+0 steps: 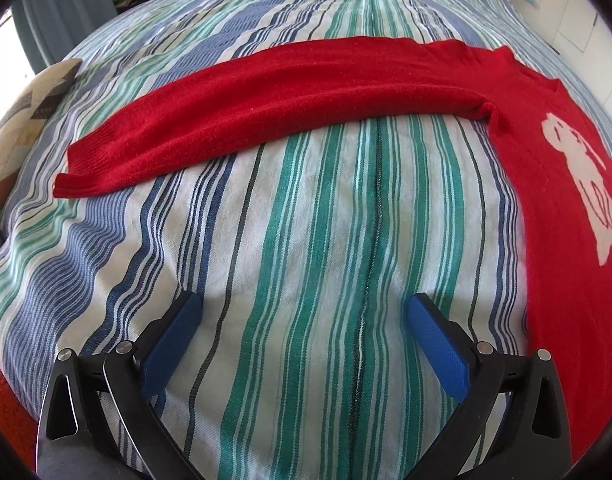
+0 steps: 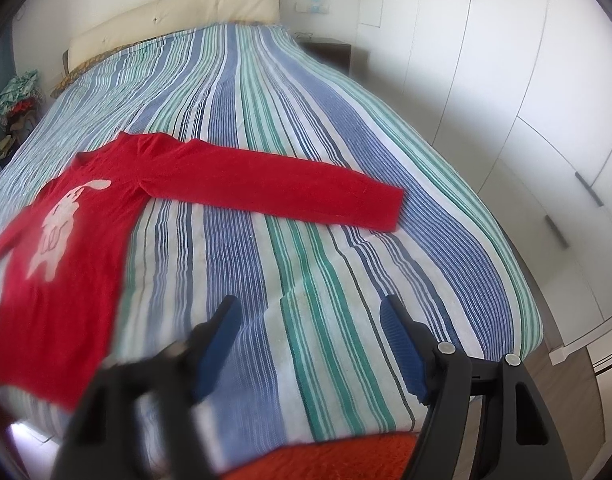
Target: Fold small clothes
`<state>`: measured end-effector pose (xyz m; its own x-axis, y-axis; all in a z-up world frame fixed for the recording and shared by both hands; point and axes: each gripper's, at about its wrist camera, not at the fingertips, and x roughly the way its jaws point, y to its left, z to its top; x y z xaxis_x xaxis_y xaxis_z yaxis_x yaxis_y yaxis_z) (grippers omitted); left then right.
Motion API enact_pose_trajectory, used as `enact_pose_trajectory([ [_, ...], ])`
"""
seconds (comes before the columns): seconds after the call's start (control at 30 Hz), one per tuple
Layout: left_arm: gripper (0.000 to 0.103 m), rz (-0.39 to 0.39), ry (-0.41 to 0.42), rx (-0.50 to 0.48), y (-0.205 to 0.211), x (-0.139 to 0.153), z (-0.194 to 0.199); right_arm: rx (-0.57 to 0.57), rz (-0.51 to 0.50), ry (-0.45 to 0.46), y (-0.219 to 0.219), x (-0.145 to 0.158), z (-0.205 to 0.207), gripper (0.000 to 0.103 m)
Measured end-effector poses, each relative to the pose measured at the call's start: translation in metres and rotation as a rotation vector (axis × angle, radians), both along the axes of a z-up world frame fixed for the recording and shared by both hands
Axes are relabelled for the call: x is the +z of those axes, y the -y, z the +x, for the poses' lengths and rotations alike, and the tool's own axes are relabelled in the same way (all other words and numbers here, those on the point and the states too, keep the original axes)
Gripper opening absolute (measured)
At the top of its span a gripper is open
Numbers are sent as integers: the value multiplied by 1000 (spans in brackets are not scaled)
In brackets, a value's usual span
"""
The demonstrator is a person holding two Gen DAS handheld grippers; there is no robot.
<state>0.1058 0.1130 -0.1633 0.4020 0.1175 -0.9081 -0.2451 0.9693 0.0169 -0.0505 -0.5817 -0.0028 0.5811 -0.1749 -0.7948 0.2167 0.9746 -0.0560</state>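
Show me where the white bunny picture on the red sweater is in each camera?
Left wrist view: the white bunny picture sits at the far right edge, on the red sweater.
Right wrist view: it is at the left, on the sweater's chest.
Shared landmark: the striped bedspread under the sweater.

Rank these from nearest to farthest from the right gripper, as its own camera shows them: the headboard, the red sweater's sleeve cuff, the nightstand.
From the right gripper:
1. Sleeve cuff of the red sweater, just ahead on the striped bedspread.
2. Nightstand, far right, beside the bed's head.
3. Headboard, far end, upper left. It and the nightstand are close to call.
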Motion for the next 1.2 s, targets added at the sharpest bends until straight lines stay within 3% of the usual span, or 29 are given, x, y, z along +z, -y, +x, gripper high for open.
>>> enact_pose_trajectory([
  [0.43, 103, -29, 11, -12, -5, -1, 1, 1, -2, -9, 0, -1, 1, 71],
  [0.77, 103, 17, 16, -46, 2, -2, -4, 5, -1, -29, -1, -4, 4, 73],
  [1.03, 103, 32, 23, -59, 2, -3, -3, 37, 20, -164, -4, -23, 17, 73],
  [1.13, 103, 27, 29, -64, 2, -3, -2, 93, 110, -245, 0, -30, 27, 72],
  [1.2, 103, 30, 38, -67, 3, -3, -5, 66, 235, -183, 15, -18, 38, 72],
])
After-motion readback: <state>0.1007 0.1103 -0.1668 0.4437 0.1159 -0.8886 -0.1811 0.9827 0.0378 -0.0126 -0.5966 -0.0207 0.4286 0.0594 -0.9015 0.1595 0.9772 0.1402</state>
